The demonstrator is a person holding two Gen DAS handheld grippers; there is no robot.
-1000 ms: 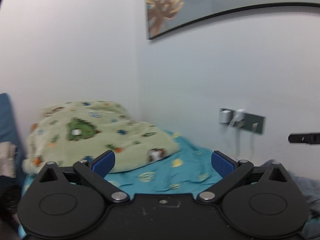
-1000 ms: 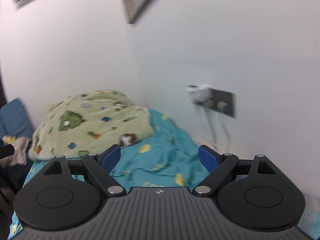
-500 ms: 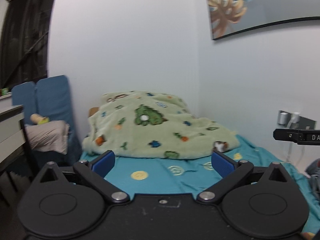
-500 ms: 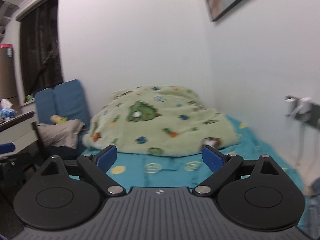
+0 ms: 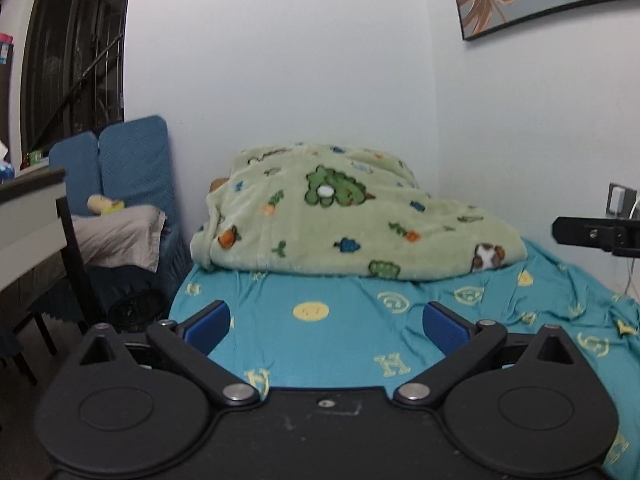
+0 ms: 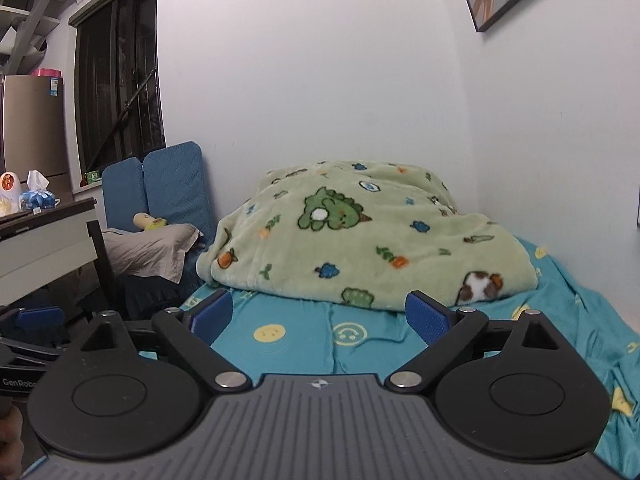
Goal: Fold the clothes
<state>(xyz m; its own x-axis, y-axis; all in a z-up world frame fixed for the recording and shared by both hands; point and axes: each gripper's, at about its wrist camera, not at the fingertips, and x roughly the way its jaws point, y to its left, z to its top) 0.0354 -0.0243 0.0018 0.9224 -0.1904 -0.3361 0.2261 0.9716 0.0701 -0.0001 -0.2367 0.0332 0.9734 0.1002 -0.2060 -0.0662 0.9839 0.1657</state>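
My left gripper [image 5: 326, 322] is open and empty, held above the near end of a bed with a teal patterned sheet [image 5: 340, 344]. My right gripper [image 6: 318, 314] is open and empty too, over the same sheet [image 6: 304, 344]. A heaped light-green fleece blanket with cartoon prints [image 5: 344, 220] lies at the far end of the bed against the wall; it also shows in the right wrist view [image 6: 368, 240]. No garment to fold shows in either view. Part of the right gripper [image 5: 596, 234] pokes in at the right edge of the left wrist view.
A blue padded chair [image 6: 168, 184] with a grey pillow [image 6: 152, 250] stands left of the bed. A dark-framed desk [image 6: 52, 240] is at the left. White walls close the bed's far end and right side. A wall socket with plugs [image 5: 620, 200] is at the right.
Both views have swung left, away from the right wall and socket. The chair, desk and window have come into view. Both grippers stay open.
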